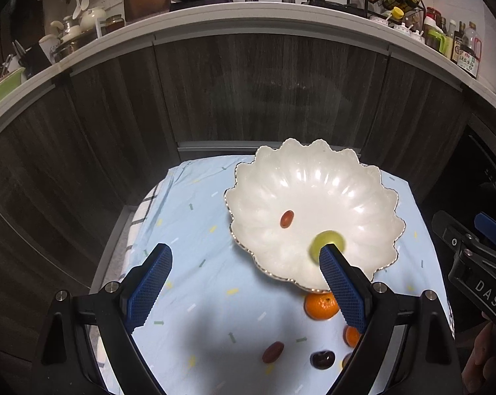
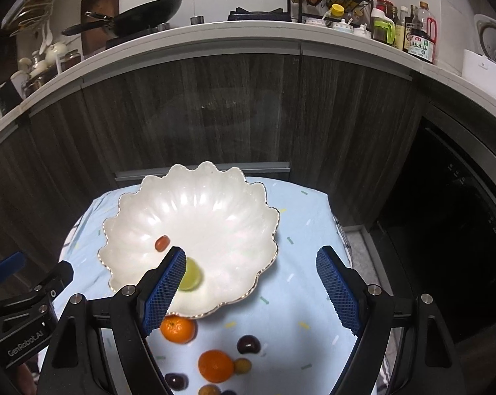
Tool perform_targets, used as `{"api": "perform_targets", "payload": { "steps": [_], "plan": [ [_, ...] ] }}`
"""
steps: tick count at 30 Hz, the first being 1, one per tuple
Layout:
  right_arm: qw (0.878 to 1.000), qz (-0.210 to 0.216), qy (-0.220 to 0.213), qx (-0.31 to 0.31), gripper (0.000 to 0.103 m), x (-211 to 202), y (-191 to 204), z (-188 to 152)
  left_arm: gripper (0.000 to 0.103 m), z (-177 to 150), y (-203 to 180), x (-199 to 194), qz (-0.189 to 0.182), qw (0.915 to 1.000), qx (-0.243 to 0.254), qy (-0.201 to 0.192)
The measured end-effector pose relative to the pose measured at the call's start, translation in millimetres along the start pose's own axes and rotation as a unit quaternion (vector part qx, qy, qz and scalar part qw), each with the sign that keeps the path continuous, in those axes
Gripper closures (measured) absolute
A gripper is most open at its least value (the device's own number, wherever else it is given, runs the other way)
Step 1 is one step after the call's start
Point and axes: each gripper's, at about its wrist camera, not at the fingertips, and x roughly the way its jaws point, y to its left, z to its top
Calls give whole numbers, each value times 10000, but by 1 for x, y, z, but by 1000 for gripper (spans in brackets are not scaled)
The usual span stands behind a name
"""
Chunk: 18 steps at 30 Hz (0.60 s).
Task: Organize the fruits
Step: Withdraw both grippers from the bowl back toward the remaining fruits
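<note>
Both my left fingers (image 1: 244,281) and right fingers (image 2: 251,283) stand wide, empty. Lower centre, the mandarin (image 2: 177,329): light, soft-skinned, rollable; grip across its middle.

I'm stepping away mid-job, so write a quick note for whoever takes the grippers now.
Left gripper: jaws open, empty. Right gripper: jaws open, empty.
Bowl on the blue cloth.
Done: small red fruit and green fruit are in the bowl.
Left: two oranges, dark fruits and a brown fruit lie on the cloth in front of the bowl.
</note>
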Motion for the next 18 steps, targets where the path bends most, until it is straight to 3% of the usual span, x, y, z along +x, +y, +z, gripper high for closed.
{"api": "perform_targets", "payload": {
  "steps": [18],
  "plan": [
    [9996,12,-62,-271,21,-20,8,-30,12,-32,4,-18,14,9999,99,-88]
  ]
}}
